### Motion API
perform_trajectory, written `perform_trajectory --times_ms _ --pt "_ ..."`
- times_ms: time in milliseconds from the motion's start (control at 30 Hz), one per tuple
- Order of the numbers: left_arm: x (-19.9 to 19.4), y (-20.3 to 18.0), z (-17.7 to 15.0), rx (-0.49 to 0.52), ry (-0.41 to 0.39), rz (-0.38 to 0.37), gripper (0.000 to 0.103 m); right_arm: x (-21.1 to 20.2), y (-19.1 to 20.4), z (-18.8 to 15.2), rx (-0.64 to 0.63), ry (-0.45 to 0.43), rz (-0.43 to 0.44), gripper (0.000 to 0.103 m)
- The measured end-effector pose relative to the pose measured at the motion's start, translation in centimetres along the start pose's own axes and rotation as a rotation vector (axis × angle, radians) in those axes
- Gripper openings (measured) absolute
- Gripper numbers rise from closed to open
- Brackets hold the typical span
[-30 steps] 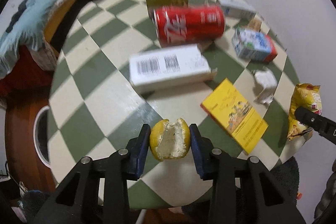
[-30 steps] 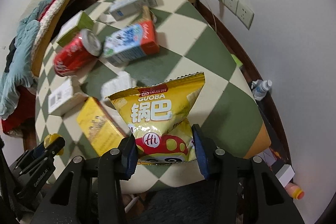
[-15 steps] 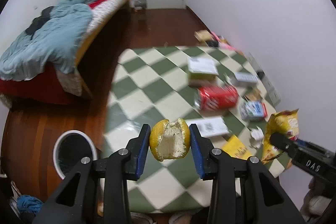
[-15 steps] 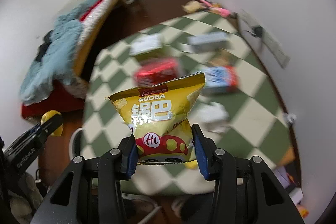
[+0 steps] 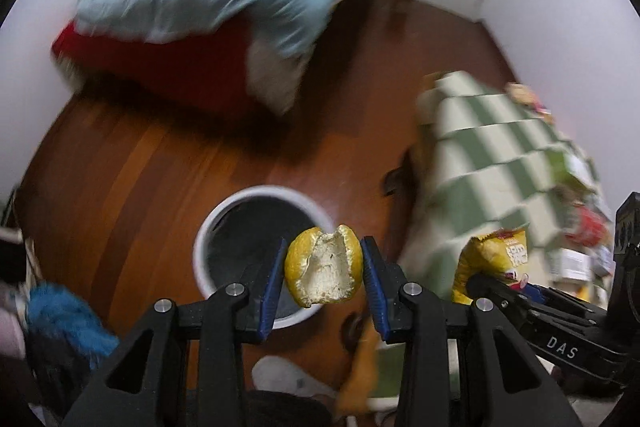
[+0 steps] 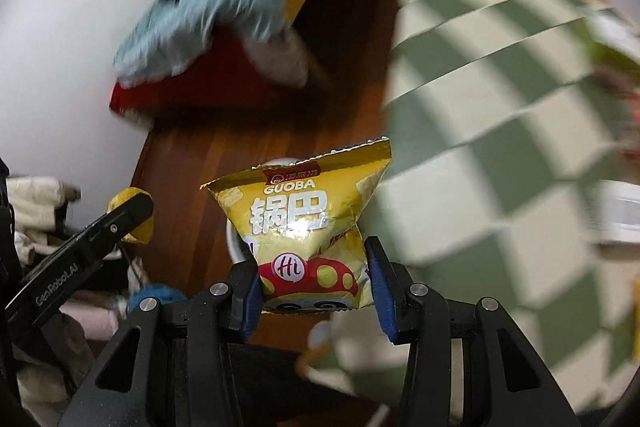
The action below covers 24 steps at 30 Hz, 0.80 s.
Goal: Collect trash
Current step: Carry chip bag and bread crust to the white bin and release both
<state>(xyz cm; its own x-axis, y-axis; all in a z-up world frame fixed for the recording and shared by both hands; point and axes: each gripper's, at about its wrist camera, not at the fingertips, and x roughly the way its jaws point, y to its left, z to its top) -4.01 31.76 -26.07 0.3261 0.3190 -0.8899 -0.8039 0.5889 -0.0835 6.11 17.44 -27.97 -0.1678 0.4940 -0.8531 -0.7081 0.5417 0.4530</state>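
I have the yellow peel (image 5: pixel 323 269) clamped between my left gripper (image 5: pixel 324 279) pads, held just over the near rim of the white bin (image 5: pixel 256 193) so it can drop inside. My right gripper (image 6: pixel 312 287) pinches the snack bag (image 6: pixel 304 223) by its lower edge, with the bin mostly hidden behind it. The checkered table (image 5: pixel 492 155) stands to the right, a blue cloth (image 5: pixel 60 315) lies left of the bin; nothing blocks the opening.

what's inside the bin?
The bin shows a white rim and a dark interior with no distinct item in it. The peel held in the left hand-held gripper covers its near right part, so that part is unseen.
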Motion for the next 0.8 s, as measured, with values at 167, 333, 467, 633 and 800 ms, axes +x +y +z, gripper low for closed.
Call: perform_trajectory --times_ms 167,333,467,633,800 --pt "6.6 7.0 0.0 -0.126 0.117 -0.016 0.034 10.2 3.8 1.0 -0.026 0.135 -0.025 0.048" --pt "12.6 10.5 -0.4 -0.164 0.199 -0.031 0.034 18.7 5.4 1.7 -0.049 0.235 -0.080 0.048" --pt "16.8 11.7 -0.6 -0.167 0.274 -0.023 0.037 24.3 5.4 2.1 -0.062 0.301 -0.130 0.048" --pt "19.2 13.3 -1.6 -0.196 0.315 0.008 0.085 28.4 4.8 1.8 -0.082 0.375 -0.156 0.050" --pt "19.0 14.1 -1.9 -0.185 0.311 0.093 0.102 29.1 4.4 1.4 -0.108 0.392 -0.185 0.093"
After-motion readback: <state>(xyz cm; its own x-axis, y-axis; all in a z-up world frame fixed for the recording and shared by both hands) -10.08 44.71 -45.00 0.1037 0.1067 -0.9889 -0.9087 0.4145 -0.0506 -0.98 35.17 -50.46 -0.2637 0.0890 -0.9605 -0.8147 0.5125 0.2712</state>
